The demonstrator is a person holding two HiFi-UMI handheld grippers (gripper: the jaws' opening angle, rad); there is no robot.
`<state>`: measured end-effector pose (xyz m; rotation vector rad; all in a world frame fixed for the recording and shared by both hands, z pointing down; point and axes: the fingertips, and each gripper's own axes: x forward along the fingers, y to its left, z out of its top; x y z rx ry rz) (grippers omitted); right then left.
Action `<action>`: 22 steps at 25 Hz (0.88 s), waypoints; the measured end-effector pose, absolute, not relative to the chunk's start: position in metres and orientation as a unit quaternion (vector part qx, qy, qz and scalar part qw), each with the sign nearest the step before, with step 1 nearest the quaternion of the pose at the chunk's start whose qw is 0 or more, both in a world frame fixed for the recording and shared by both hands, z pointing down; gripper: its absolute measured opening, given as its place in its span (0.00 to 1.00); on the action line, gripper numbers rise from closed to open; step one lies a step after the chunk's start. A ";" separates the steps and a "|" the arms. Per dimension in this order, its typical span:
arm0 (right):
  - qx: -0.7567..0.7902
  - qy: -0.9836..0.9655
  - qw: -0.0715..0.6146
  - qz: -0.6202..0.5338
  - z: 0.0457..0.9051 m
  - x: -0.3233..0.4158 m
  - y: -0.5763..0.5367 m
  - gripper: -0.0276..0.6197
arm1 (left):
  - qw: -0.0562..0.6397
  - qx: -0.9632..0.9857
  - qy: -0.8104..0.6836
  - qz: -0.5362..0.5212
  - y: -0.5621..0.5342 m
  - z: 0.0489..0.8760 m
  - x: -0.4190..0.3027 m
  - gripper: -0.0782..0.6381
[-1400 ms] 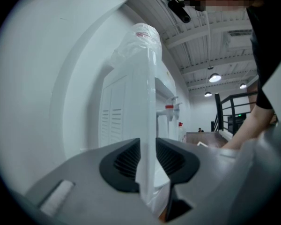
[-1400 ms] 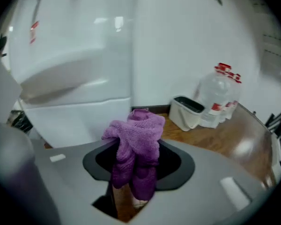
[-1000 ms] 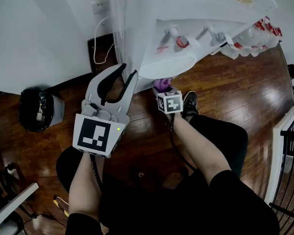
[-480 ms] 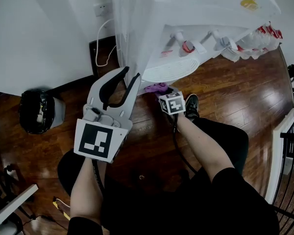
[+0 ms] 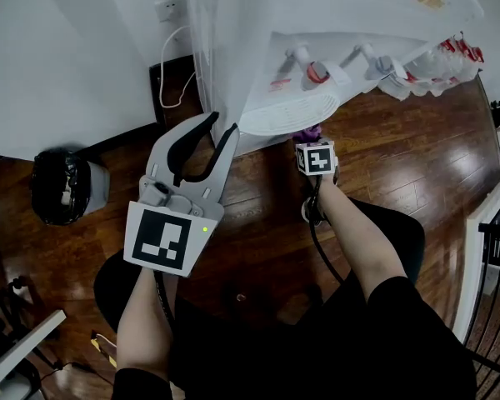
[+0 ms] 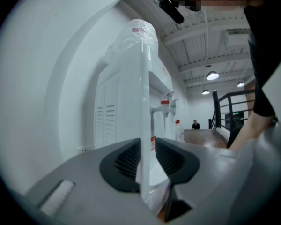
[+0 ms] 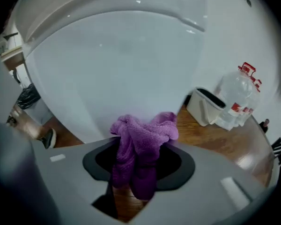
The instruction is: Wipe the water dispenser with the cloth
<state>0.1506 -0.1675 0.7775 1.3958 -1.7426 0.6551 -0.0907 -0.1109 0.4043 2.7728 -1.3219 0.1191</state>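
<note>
- The purple cloth (image 7: 143, 132) is bunching up against the white front of the water dispenser (image 7: 122, 60), just under its drip tray (image 5: 287, 112).
- The right gripper (image 7: 139, 161) is clamping that cloth, jaws closed tight on the wad.
- The left gripper (image 6: 147, 161) is pinching the clear plastic cover (image 5: 221, 48) at the dispenser's side edge, jaws nearly together.
- Water bottles (image 7: 236, 102) are standing on the wooden floor (image 5: 383, 152) beside the dispenser.
</note>
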 end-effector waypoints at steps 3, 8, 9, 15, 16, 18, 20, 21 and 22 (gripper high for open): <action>0.492 -0.740 0.370 0.269 0.784 0.062 -0.146 0.34 | 0.034 0.901 -0.430 0.051 -0.108 0.410 -0.093 0.28; 0.407 -0.806 0.335 0.272 0.776 -0.066 -0.115 0.34 | 0.045 0.895 -0.429 0.117 -0.099 0.459 -0.101 0.28; 0.388 -0.819 0.329 0.266 0.774 -0.083 -0.109 0.34 | 0.047 0.892 -0.429 0.134 -0.096 0.475 -0.102 0.28; 0.360 -0.836 0.338 0.239 0.795 -0.069 -0.110 0.34 | 0.090 0.867 -0.410 0.269 -0.078 0.576 -0.105 0.28; 0.378 -0.823 0.345 0.245 0.806 -0.044 -0.118 0.34 | 0.101 0.860 -0.404 0.296 -0.074 0.591 -0.105 0.28; 0.421 -0.791 0.365 0.250 0.826 0.015 -0.138 0.34 | 0.118 0.845 -0.390 0.346 -0.065 0.617 -0.105 0.28; 0.456 -0.758 0.399 0.241 0.841 0.078 -0.156 0.34 | 0.132 0.834 -0.378 0.379 -0.057 0.633 -0.105 0.28; 0.469 -0.743 0.417 0.234 0.845 0.107 -0.164 0.34 | 0.136 0.832 -0.374 0.387 -0.055 0.636 -0.105 0.28; 0.479 -0.729 0.434 0.226 0.846 0.134 -0.171 0.34 | 0.139 0.831 -0.373 0.390 -0.054 0.637 -0.105 0.28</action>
